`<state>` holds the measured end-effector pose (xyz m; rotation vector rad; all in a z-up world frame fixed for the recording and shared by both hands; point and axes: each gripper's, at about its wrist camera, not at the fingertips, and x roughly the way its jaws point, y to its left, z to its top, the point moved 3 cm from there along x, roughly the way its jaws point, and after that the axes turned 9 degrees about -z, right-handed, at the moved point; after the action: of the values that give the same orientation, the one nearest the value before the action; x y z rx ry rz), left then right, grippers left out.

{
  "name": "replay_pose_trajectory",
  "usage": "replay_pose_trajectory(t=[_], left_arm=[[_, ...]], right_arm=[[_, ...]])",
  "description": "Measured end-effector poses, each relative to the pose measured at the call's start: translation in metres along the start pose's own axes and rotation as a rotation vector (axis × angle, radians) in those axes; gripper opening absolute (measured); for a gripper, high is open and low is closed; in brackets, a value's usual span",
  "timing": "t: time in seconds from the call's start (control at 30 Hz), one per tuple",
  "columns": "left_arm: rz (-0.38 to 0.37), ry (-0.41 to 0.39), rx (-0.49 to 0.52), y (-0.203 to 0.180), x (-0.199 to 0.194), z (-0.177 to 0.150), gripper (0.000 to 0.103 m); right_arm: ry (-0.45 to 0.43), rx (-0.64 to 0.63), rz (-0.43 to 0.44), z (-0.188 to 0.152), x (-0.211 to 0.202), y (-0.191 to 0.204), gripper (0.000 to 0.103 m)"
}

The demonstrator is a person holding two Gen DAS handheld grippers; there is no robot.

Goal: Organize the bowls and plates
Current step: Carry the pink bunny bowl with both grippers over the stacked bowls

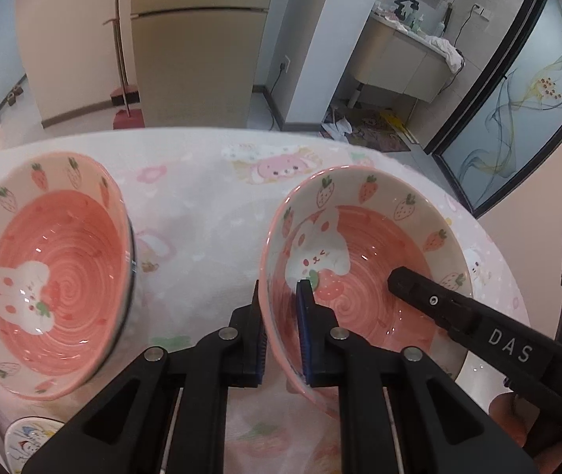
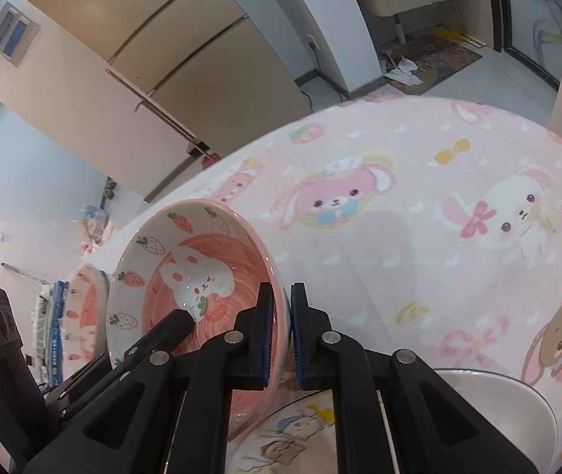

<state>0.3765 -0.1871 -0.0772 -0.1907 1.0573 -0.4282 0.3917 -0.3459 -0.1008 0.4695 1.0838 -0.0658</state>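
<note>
So it's a kitchen-ish room, beige fridge (image 1: 198, 39) at the back, and a tabletop (image 2: 399, 237) under a pink cloth with cartoon bunnies and bears. The pink ceramic bowl with a white bunny and strawberries painted inside (image 1: 364, 260) is pinched from both sides: left gripper (image 1: 283, 331) has its jaws closed on the near-left rim, one finger inside and one outside, and right gripper (image 2: 281, 331) is clamped on the opposite rim the same way. The bowl sits tilted between them over the cloth. A second matching pink bunny bowl (image 1: 44, 272) is off to the left, well apart. A white plate (image 2: 517, 403) and a cartoon-print plate (image 2: 300, 434) peek in at the near edge.
</note>
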Motion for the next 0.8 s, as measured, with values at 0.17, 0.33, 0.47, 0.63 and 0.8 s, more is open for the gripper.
replay_pose_trajectory(t=[0.17, 0.33, 0.47, 0.63, 0.8], left_arm=[[0.043, -0.085, 0.048, -0.009, -0.032, 0.009, 0.012], [0.024, -0.144, 0.038, -0.007, -0.061, 0.016, 0.012], [0.002, -0.189, 0.042, -0.007, -0.084, 0.02, 0.012], [0.011, -0.258, 0.067, -0.013, -0.114, 0.022, 0.012], [0.029, -0.314, 0.087, -0.013, -0.134, 0.021, 0.012]], right_arm=[[-0.039, -0.014, 0.048, 0.002, -0.021, 0.015, 0.01], [-0.071, -0.02, 0.112, 0.0, -0.044, 0.028, 0.01], [-0.117, -0.041, 0.135, -0.002, -0.066, 0.041, 0.01], [-0.168, -0.062, 0.157, -0.005, -0.089, 0.054, 0.01], [-0.213, -0.093, 0.177, -0.011, -0.109, 0.068, 0.01]])
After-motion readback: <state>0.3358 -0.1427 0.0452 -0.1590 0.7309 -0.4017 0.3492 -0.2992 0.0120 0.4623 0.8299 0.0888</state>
